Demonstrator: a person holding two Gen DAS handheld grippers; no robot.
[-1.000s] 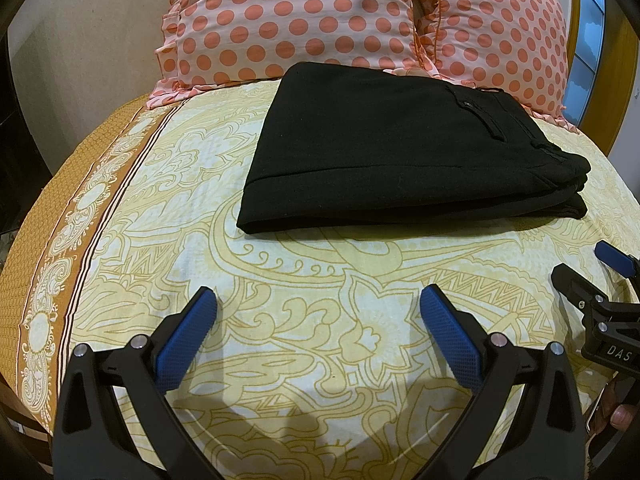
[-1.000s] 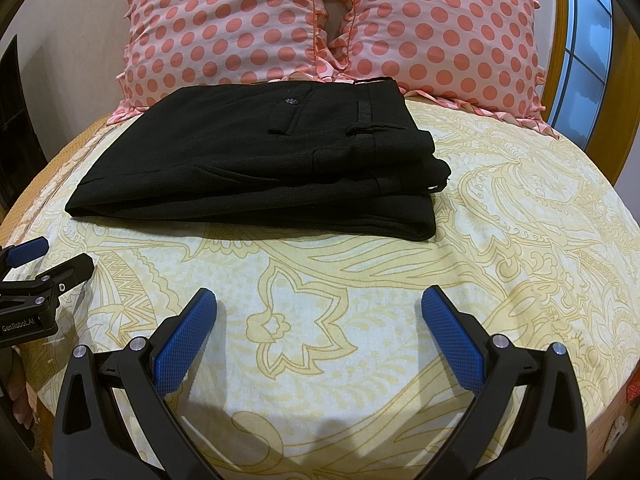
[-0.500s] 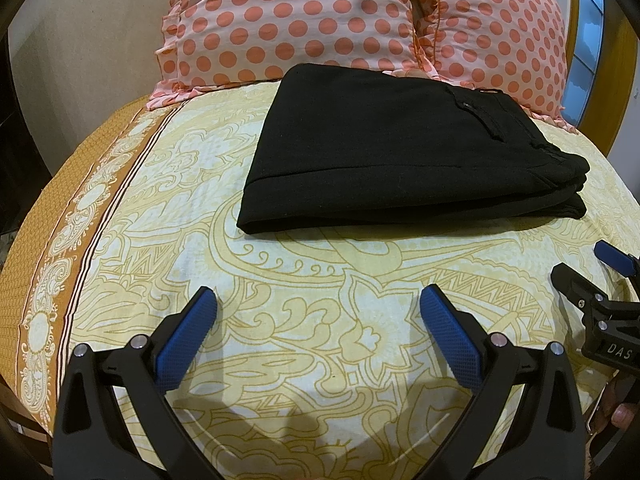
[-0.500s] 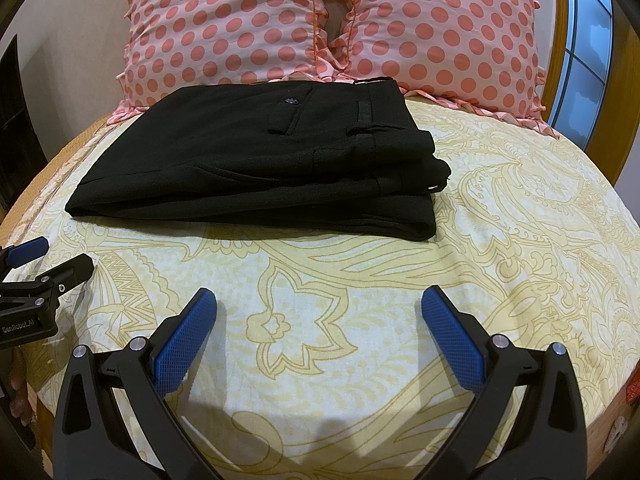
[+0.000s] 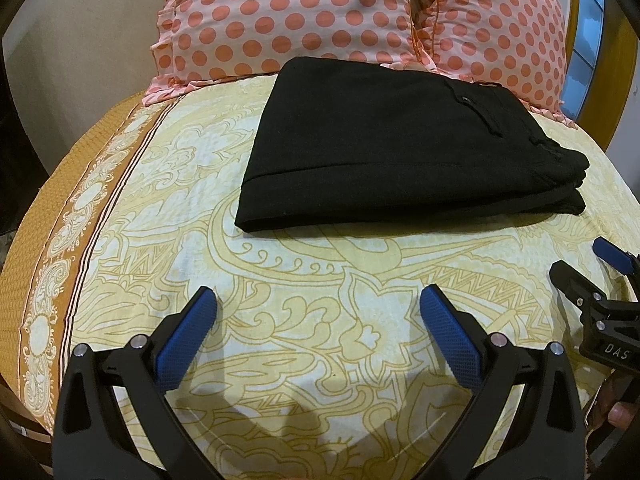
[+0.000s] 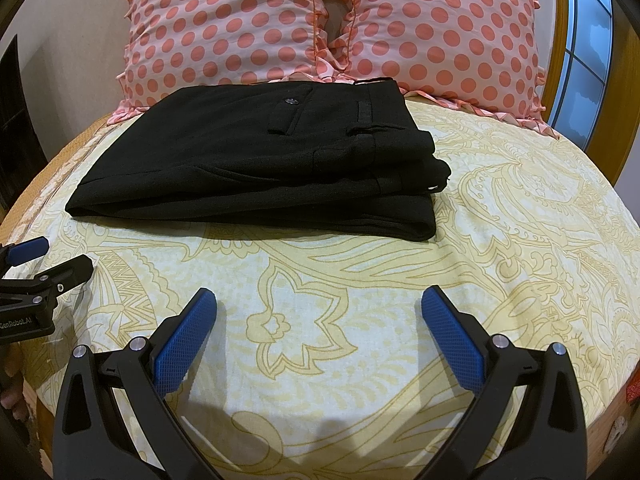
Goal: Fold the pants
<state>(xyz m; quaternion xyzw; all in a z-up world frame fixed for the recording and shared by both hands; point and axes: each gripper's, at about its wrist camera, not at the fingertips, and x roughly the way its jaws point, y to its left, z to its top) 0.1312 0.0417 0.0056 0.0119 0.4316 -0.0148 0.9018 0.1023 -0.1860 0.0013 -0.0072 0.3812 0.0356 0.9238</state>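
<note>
- The left tongs (image 5: 318, 320) hang low over the near part of the bed (image 5: 340, 292), spread wide with only patterned sheet between the blue pads (image 5: 188, 336); they hold nothing.
- Seen from the right wrist camera, these tongs (image 6: 52, 260) sit at the left edge of the bed, pointing in over the sheet and apart from the cloth.
- The pants (image 5: 400, 152) lie farther up the bed as a compact black stack, well apart from both sets of tongs, with the far edge touching or just in front of the polka-dot pillows (image 5: 288, 16).
- In the right wrist view the pants (image 6: 260, 172) show several layers piled on one another, the waistband and button pocket on top at the right end, the smooth folded edge at the left.
- Judging by that neat stack, the folding looks done or all but done; the step in hand seems to be a pull-back or a pause.
- If anything is left, it would be a light tidy: the layers at the waistband end sit slightly stepped, so a nudge there would need a low approach and a soft pinch that does not drag the stack.
- The right tongs (image 6: 320, 320) match the left: wide apart, empty, low over the bare sheet and aimed toward the pants.
- In the left wrist view they (image 5: 588, 264) show at the right edge, level with the left tongs.
</note>
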